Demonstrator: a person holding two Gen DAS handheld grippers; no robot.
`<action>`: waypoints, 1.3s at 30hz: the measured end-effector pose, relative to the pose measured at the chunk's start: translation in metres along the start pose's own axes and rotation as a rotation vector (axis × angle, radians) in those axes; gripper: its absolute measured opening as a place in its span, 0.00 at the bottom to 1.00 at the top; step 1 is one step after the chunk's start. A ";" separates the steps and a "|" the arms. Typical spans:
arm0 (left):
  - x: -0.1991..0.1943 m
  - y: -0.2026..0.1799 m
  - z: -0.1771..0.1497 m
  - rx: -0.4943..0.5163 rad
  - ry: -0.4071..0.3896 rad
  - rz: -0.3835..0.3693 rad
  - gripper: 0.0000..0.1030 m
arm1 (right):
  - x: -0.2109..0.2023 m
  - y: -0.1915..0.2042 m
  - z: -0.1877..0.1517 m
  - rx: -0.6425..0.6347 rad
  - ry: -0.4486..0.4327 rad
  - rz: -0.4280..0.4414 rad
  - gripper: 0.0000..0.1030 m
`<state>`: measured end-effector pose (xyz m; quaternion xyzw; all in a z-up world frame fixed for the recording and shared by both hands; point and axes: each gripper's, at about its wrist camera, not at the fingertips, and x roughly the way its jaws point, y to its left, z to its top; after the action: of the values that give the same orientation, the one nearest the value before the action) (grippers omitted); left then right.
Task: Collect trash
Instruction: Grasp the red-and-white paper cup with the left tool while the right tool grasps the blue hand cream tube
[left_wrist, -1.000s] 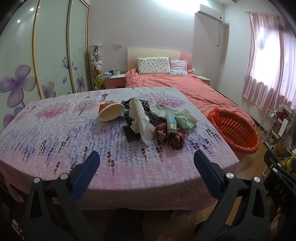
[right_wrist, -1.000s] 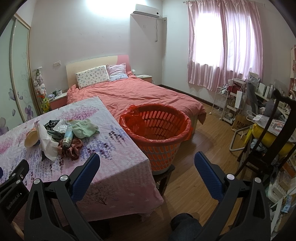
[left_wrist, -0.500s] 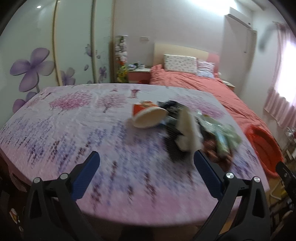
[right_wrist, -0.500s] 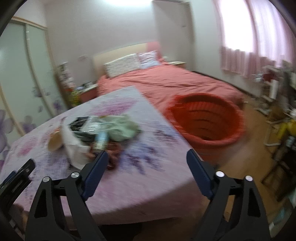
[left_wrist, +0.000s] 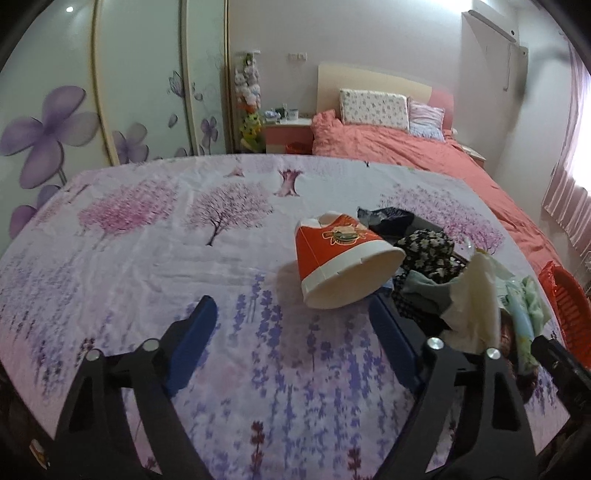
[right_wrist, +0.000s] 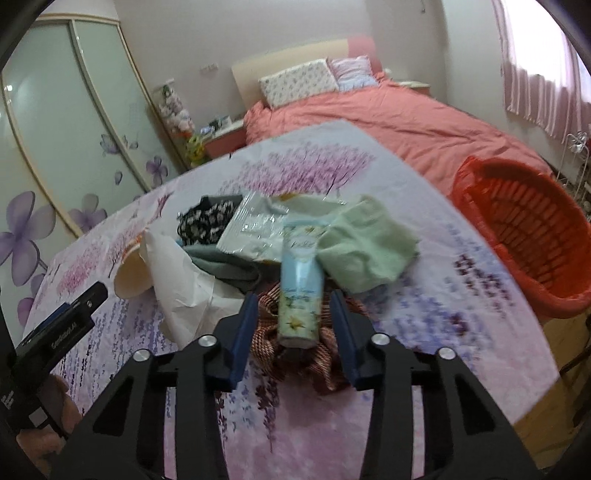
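Between the right hand-held gripper's (right_wrist: 293, 328) half-closed jaws, which have just been closing, lies a pale blue plastic tube (right_wrist: 300, 288), pads not touching it afaict, atop a rust-striped cloth (right_wrist: 325, 363) on the floral-sheeted bench (right_wrist: 424, 332). Left hand-held gripper (left_wrist: 291, 334), also closing a bit, is wide open w/ nothing held, near a tipped orange paper cup (left_wrist: 341, 264). Red plastic basket (right_wrist: 532, 240) beside the bench.

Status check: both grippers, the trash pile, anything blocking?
Right gripper closing, straddling tube, pads not touching. Left gripper open, short of tipped paper cup. Clothes mixed in; basket unobstructed.

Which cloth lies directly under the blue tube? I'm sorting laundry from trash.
The reddish-brown woven cloth: the tube rests on it between the right gripper fingers. The pale green cloth lies beside the tube.
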<state>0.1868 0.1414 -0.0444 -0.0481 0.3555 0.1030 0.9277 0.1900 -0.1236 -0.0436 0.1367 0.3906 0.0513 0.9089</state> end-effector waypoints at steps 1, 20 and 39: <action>0.005 0.000 0.001 0.002 0.008 0.002 0.76 | 0.001 0.000 0.000 -0.001 0.007 0.000 0.37; 0.073 0.004 0.015 -0.010 0.129 -0.007 0.21 | 0.027 -0.004 0.013 0.002 0.044 -0.016 0.28; 0.049 0.014 0.028 -0.009 0.038 -0.003 0.05 | 0.000 0.010 0.023 -0.030 -0.034 0.062 0.28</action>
<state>0.2368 0.1674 -0.0568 -0.0547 0.3724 0.1023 0.9208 0.2064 -0.1187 -0.0257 0.1360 0.3698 0.0829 0.9154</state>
